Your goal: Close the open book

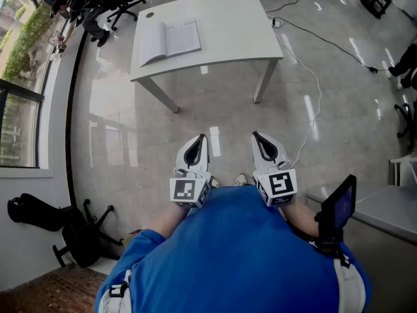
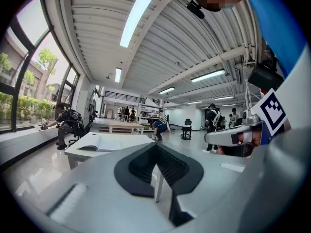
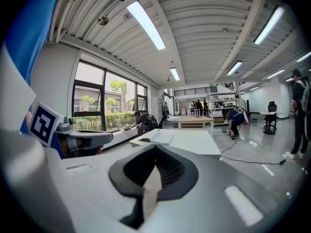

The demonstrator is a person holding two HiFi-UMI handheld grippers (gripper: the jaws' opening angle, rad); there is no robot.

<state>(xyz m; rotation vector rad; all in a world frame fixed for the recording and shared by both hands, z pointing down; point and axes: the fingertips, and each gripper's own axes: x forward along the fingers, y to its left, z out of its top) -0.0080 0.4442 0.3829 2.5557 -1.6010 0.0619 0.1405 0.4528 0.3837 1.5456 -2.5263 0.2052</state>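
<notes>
An open book (image 1: 169,40) lies flat on the left part of a white table (image 1: 228,25), pages up. It also shows far ahead in the left gripper view as the book (image 2: 99,142) and in the right gripper view as the book (image 3: 156,137). My left gripper (image 1: 196,147) and right gripper (image 1: 262,144) are held side by side close to my body, well short of the table, both pointing toward it. Each is shut with nothing between its jaws.
The table stands on a glossy tiled floor (image 1: 215,119) with a white cable (image 1: 306,64) trailing at its right. Office chairs (image 1: 104,2) stand beyond its far left corner by the windows. A desk edge with a black device (image 1: 339,207) is at my right. People stand far off in the hall.
</notes>
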